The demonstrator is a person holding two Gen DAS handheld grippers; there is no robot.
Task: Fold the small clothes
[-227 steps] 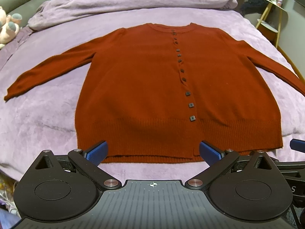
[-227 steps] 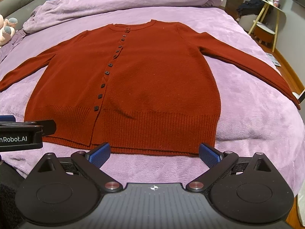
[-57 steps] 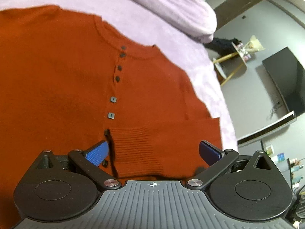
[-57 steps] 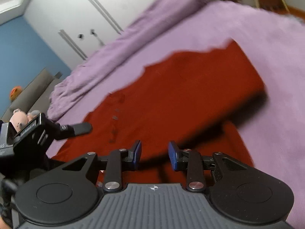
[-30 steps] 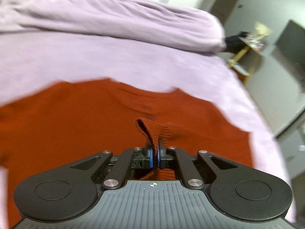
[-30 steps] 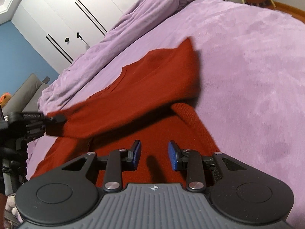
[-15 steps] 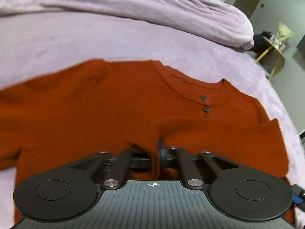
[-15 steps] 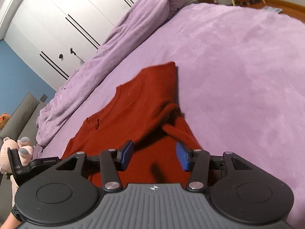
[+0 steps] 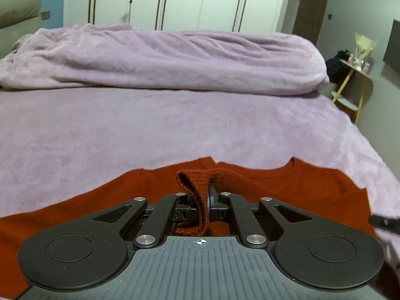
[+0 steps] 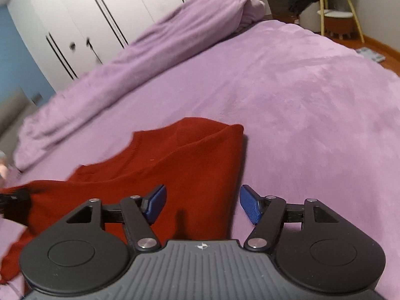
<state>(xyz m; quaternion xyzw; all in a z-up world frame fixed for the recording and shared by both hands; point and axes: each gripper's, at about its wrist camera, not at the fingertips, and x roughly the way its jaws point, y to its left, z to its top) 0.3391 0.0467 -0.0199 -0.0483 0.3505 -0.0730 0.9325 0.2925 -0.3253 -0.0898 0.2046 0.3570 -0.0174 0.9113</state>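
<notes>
The red cardigan (image 9: 287, 190) lies on the bed (image 9: 175, 125), which has a soft purple cover. The cardigan is folded over, so one layer rests on top of another. In the right wrist view the folded cardigan (image 10: 195, 170) has a straight edge on its right side, and the purple bed (image 10: 312, 112) is bare past that edge.

The left claw (image 9: 206, 201) is closed tight on a bit of the cardigan's ribbed edge. The ribbed bit sticks up between the 2 fingers and curls over at the top. The rest of the cardigan spreads out flat under and around this claw.

The right claw (image 10: 202, 203) is open. Its 2 blue pads (image 10: 250, 207) are wide apart and hold nothing. It hangs just over the right edge of the cardigan. The left pad is over the red cloth and the right pad is over the purple cover.

A rolled-up purple blanket (image 9: 162, 60) lies across the far end of the bed. Behind it is a white wardrobe (image 9: 187, 0) with dark lines on its doors. A small side table (image 9: 355, 85) with yellow legs stands to the right of the bed.
</notes>
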